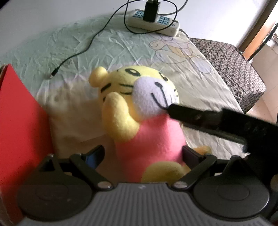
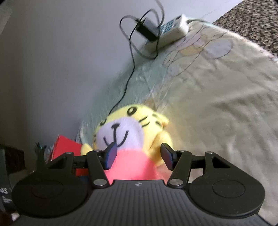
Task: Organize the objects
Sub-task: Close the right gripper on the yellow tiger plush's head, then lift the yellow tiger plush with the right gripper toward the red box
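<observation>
Your left gripper [image 1: 144,156] fingers clamp the plush tiger [image 1: 139,107] at its pink body, steadying it beside the red box [image 1: 19,121]. Your right gripper [image 2: 139,154] fingers straddle its neck, wide, not yet squeezing, probably for a handover.

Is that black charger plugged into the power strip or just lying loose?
Plugged in: the black charger stands upright in a socket of the white power strip.

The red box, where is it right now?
In the left wrist view the red box stands at the left edge on the bed, left of the plush tiger between the left gripper fingers.
</observation>
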`<state>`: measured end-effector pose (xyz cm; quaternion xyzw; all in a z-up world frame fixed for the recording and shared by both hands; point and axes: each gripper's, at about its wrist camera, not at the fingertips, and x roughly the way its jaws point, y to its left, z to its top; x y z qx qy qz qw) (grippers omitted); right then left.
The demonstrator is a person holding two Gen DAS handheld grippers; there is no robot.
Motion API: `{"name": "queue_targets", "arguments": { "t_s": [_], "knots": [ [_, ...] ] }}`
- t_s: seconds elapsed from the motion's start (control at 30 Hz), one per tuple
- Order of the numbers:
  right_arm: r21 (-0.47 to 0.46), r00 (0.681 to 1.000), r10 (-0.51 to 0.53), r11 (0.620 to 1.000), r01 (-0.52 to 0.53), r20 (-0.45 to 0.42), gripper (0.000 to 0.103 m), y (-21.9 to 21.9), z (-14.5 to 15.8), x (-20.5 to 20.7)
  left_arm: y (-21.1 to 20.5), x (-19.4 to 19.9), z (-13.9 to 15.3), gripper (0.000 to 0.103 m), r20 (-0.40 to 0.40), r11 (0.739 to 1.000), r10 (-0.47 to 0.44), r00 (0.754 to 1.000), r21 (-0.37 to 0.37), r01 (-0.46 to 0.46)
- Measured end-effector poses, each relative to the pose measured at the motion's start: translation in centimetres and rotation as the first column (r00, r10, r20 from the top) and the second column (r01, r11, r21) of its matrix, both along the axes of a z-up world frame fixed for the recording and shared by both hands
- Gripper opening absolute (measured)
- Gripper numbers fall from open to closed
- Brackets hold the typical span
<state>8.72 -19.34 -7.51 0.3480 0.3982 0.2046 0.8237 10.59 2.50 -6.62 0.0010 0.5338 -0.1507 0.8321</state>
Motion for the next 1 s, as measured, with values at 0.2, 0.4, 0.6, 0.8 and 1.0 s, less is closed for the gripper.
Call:
{"name": "queue_targets", "arguments": {
  "t_s": [0.2,0.4,0.6,0.8,1.0],
  "knots": [
    [0.001,0.999,0.018,1.000,-0.018,-0.029,0.059,-0.4,-0.9,0.4,0.5,-0.4,0.3,0.097,0.015,1.000,0.004,1.000,-0.001,-0.004],
    [0.076,0.995,0.100,0.992,-0.098,-0.018,0.059,1.6,-1.7,1.0,0.6,-0.4,0.4,0.098,0.035,1.000,-0.006,0.999,0.019,0.005],
    [0.150,0.989,0.145,0.979,-0.138,-0.032,0.048,2.2,-2.5,1.4,1.8,0.3,-0.3,0.098,-0.009,0.998,0.044,0.999,-0.050,-0.044],
    [0.160,0.985,0.175,0.972,-0.171,-0.011,0.039,2.3,-1.6,0.9,1.3,-0.2,-0.2,0.097,-0.004,0.997,0.039,0.999,-0.071,-0.040],
    [0.133,0.987,0.160,0.978,-0.161,0.022,0.039,1.5,0.4,-1.1,1.1,-1.5,0.9,0.096,0.014,0.993,0.014,1.000,-0.118,-0.012]
  ]
}}
